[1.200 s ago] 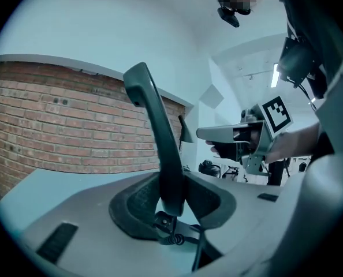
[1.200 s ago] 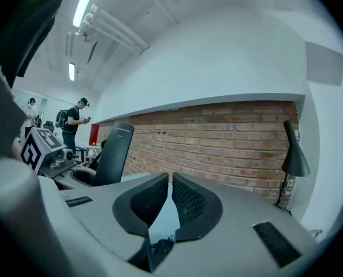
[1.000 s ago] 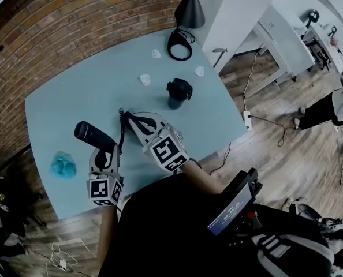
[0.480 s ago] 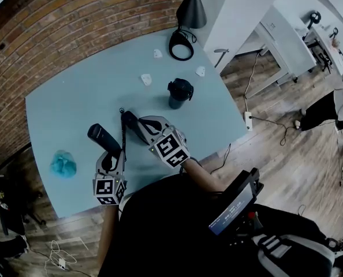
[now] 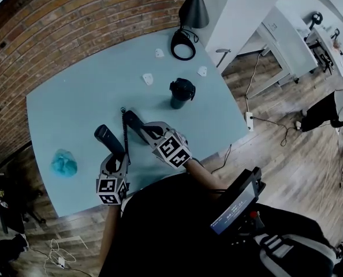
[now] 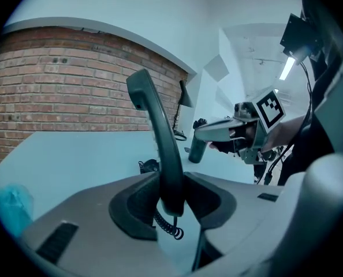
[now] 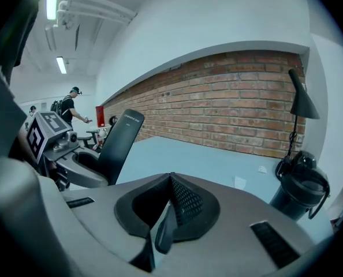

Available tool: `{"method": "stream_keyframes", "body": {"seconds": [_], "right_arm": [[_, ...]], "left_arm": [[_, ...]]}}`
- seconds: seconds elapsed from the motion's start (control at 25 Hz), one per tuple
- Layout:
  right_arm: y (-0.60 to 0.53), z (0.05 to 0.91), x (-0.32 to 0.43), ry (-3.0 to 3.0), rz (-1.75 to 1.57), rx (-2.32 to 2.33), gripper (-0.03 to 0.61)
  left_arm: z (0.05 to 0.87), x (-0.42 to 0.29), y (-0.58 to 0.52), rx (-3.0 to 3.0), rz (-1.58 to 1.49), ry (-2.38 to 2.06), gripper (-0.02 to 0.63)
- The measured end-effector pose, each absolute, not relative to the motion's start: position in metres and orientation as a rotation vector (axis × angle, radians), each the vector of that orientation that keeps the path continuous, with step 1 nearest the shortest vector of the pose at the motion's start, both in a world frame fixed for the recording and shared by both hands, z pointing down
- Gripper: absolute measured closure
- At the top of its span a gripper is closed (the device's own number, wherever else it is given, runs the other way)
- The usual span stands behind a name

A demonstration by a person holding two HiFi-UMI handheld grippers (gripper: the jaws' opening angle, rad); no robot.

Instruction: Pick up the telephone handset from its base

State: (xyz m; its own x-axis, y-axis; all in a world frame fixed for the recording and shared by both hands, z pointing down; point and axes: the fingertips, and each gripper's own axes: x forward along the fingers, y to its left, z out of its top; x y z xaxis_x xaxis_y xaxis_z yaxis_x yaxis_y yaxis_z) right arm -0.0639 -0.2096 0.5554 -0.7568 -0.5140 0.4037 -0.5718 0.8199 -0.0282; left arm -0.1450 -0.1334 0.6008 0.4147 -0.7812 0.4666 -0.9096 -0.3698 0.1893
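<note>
Left gripper (image 6: 171, 192): jaws clamped on the lower end of the telephone handset (image 6: 157, 126). The handset is off its base. Its long axis stands up out of the jaws, leaning slightly left, and the top end hooks over toward the brick wall (image 6: 62, 85). In the head view it runs from the jaws up and left across the table (image 5: 79, 91). The coiled cord (image 6: 167, 227) hangs from the gripped end.

Right gripper (image 7: 170, 198): jaws together, nothing between them. It hangs just to the right of the handset, close but apart.

Base (image 6: 150, 166): small and dark, on the table past the handset, with cord coils beside it. In the head view it lies by my right gripper's tip, and I cannot tell whether they touch.

Farther out:
- a dark lidded cup (image 5: 181, 92) upright, right of centre
- three white scraps (image 5: 148, 78) scattered toward the far edge
- a black lamp (image 5: 193, 7) at the far corner
- a teal crumpled lump (image 5: 63, 163) near the left edge, well apart from the handset

Only the cord runs between the handset and the base
</note>
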Motion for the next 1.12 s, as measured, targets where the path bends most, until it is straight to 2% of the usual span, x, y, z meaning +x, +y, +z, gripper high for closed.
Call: {"method": "stream_keyframes", "body": {"seconds": [0.28, 1.12], "right_arm": [[-0.193, 0.575, -0.072, -2.607, 0.260, 0.693, 0.560], [-0.198, 0.579, -0.067, -2.606, 0.334, 0.721, 0.560]], "left_arm": [[0.598, -0.147, -0.134, 2.266, 0.406, -1.445, 0.468], [0.586, -0.142, -0.147, 2.311, 0.380, -1.423, 0.468]]}}
